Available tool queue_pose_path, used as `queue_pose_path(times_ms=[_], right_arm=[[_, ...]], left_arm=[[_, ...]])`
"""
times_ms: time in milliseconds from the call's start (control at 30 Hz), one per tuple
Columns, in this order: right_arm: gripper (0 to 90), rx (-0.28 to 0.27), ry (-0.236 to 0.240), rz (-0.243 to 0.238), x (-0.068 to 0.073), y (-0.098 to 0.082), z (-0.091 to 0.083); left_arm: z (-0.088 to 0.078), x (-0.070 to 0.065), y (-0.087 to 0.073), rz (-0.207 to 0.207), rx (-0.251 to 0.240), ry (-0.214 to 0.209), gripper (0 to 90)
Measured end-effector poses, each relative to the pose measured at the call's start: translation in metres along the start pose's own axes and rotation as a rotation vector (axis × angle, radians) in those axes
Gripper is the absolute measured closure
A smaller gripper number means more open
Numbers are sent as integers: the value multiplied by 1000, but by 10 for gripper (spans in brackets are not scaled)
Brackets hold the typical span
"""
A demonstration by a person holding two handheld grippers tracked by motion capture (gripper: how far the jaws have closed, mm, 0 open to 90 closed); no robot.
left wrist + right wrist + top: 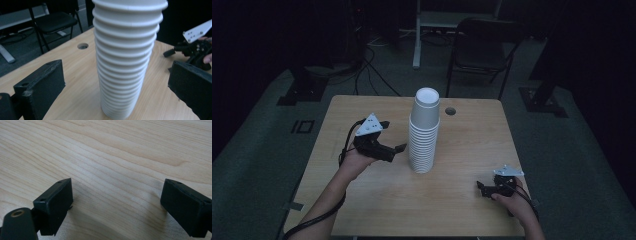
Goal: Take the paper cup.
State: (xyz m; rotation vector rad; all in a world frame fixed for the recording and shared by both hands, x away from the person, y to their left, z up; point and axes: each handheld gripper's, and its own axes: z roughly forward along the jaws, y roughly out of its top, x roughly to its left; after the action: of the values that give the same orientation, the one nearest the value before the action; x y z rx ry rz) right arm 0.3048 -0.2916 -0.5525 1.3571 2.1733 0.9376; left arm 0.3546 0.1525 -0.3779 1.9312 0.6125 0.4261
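Observation:
A tall stack of white paper cups stands upright near the middle of the wooden table. My left gripper is just left of the stack, open, with its jaws pointing at it. In the left gripper view the stack rises between and a little beyond the two spread jaws, and nothing touches it. My right gripper is low over the table's front right, apart from the cups. It stands open with only bare wood between its jaws. It also appears far off in the left gripper view.
A round cable hole lies in the tabletop behind the stack. A dark folding chair and a white desk leg stand beyond the far edge, with cables on the floor. The room is dim.

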Motion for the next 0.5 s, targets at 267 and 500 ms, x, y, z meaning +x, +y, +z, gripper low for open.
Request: queue_pose_path(times_ms=[267, 500], right_arm=[[105, 0, 1, 3, 0, 0, 0], [105, 0, 1, 3, 0, 0, 0]], left_arm=[[17, -1, 19, 7, -28, -21, 10], [33, -3, 30, 9, -54, -38, 10]])
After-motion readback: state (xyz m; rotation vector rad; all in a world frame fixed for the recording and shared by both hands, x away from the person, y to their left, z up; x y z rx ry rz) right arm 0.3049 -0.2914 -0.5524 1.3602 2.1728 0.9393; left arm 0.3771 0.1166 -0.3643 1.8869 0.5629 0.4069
